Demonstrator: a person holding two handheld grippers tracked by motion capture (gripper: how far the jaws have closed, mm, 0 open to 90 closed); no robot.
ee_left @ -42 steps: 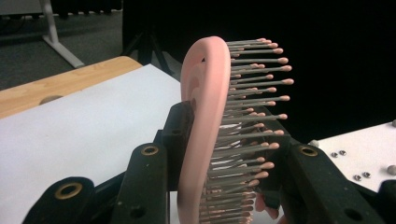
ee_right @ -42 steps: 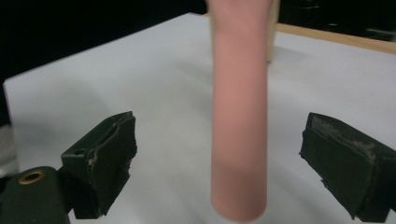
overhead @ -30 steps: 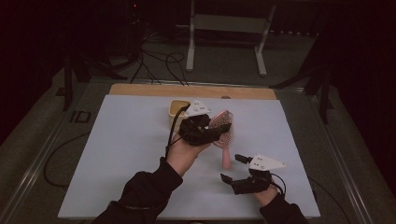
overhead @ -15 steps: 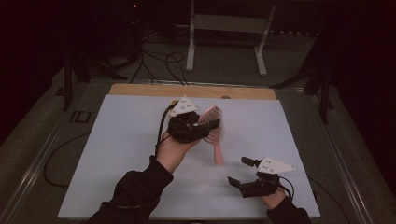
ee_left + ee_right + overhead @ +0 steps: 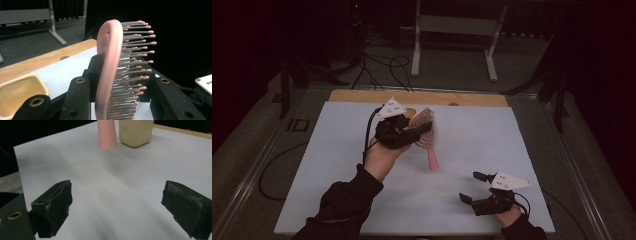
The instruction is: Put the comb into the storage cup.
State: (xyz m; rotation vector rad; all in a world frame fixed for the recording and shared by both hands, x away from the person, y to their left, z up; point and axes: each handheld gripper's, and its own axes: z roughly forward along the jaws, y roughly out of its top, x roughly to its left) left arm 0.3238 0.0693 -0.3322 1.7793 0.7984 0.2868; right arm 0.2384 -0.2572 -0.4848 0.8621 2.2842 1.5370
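The left claw (image 5: 419, 131) is held up above the middle of the white surface (image 5: 337, 165), pinching the head of a pink hairbrush (image 5: 426, 134) between its jaws. In the left gripper view one jaw presses the smooth back of the brush head (image 5: 108, 72) and the other bears on the bristle side; the lower part of the head is cut off at the bottom edge. From the high view the brush's handle (image 5: 432, 159) slopes down and away from the left claw toward the person; whether its tip touches the surface cannot be told. Just behind the left claw a yellowish object (image 5: 18, 93) lies on the surface, mostly hidden in the high view and cut off in both gripper views, so its kind is unclear. The right claw (image 5: 473, 188) sits low near the surface's near edge, well apart from the brush, jaws spread wide with nothing between them; ahead of it stand the handle end (image 5: 107, 135) and the yellowish object (image 5: 136, 131).
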